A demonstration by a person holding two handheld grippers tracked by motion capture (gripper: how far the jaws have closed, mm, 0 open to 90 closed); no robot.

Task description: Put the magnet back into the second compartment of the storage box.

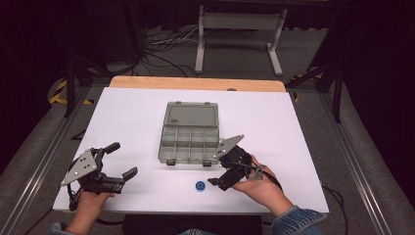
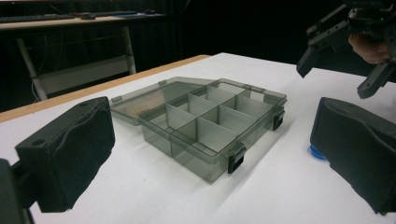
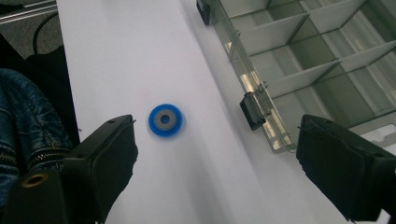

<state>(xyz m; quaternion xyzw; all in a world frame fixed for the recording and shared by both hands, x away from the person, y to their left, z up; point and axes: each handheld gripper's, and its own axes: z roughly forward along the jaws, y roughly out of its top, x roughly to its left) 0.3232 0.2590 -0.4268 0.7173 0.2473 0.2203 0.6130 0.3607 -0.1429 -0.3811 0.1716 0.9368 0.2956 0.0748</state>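
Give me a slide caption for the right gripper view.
Open right gripper hovers over a blue ring lying beside the clear compartment box.

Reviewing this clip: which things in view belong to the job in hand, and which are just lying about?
Part of the job:
- blue ring, on the table, nearest the right gripper
- open compartment box, lid back, sections empty
- left gripper, jaws apart, holding nothing

Just lying about:
- cables on the floor
- white stand beyond the table
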